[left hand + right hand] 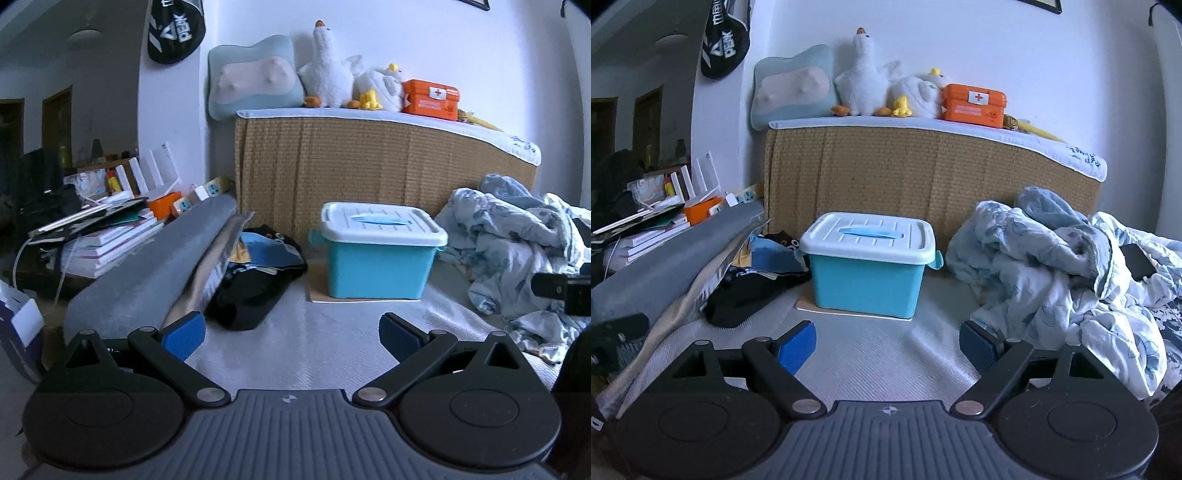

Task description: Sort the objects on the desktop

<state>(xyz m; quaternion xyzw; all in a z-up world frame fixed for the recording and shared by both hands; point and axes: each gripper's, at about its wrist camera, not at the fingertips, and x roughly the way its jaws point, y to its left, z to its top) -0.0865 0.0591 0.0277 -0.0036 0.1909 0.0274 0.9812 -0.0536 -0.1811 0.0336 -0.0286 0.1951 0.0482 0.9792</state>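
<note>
On the bed, against the woven headboard: one lidded storage box, two grippers idle.

Turquoise storage box with white lid stood on a flat board near the head of the bed, between dark clothes at the left edge and a crumpled quilt at the right. Left gripper and right gripper hovered over bare mattress, fingers wide apart, holding nothing.
</note>
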